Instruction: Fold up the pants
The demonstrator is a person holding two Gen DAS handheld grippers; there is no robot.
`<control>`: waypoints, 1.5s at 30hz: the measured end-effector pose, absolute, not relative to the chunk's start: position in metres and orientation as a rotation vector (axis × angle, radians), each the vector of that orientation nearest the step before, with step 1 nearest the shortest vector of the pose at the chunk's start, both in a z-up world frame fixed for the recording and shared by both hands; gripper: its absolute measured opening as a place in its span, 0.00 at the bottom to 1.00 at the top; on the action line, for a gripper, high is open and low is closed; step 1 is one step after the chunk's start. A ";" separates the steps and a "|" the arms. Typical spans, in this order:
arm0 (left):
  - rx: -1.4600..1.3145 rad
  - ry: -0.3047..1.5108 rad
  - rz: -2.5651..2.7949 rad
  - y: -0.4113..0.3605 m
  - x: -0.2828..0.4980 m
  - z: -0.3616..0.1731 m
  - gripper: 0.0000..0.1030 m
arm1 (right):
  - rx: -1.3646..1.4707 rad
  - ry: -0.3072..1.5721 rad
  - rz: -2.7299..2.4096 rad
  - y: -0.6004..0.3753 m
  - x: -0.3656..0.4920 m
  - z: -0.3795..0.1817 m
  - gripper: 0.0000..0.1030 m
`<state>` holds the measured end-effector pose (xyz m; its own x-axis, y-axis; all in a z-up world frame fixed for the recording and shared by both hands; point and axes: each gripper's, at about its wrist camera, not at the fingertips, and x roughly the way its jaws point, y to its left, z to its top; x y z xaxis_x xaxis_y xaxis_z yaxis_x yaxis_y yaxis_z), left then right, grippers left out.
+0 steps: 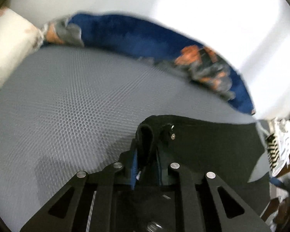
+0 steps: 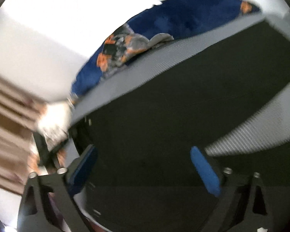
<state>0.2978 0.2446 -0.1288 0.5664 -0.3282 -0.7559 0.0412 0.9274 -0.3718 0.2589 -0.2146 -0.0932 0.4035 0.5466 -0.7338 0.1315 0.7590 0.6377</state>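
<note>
The left gripper [image 1: 147, 154] is pinched narrow on a fold of the black pants [image 1: 203, 145], right at the waistband, where a loop and a small metal button [image 1: 173, 135] rise between the blue pads. The right gripper [image 2: 145, 166] stands wide, its blue pads [image 2: 205, 172] apart over the dark cloth and nothing pressed between them; the view is blurred, so whether a fingertip touches the fabric I cannot tell.

The pants lie flat on the grey dimpled mat [image 1: 71, 100]. In the right wrist view they stretch away from the gripper as a long dark band, with mat showing on both sides of it. Beyond the pants, at the far edge of the mat, a blue cloth [image 1: 137, 38] lies bunched along the border, with patches of orange and grey patterned fabric [image 1: 206, 65] on it. Behind that rises a plain white wall [image 1: 222, 19]. Off the mat, beside the pants' near corner, a white shoe [image 1: 282, 145] shows on the floor.

The step in hand looks like taking hold for the first fold: one end of the waist is secured, the other grasp is not yet made. Next, I judge, the right gripper must settle onto the pants' edge and close on a matching point, so both hands can lift together and carry the cloth over evenly without dragging it askew.
</note>
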 end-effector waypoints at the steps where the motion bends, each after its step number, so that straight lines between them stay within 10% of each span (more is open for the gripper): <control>1: -0.331 0.904 -0.244 0.238 0.281 -0.117 0.16 | 0.709 1.155 0.285 -0.218 0.269 -0.096 0.76; 16: -0.442 0.830 -0.271 0.223 0.156 -0.093 0.16 | 1.152 1.292 0.192 -0.261 0.383 -0.186 0.56; 19: -0.453 0.839 -0.266 0.224 0.154 -0.091 0.16 | 1.156 1.305 0.171 -0.263 0.384 -0.193 0.07; 45: -0.536 1.042 -0.123 0.255 0.065 -0.141 0.19 | 1.176 1.181 0.162 -0.256 0.086 -0.172 0.04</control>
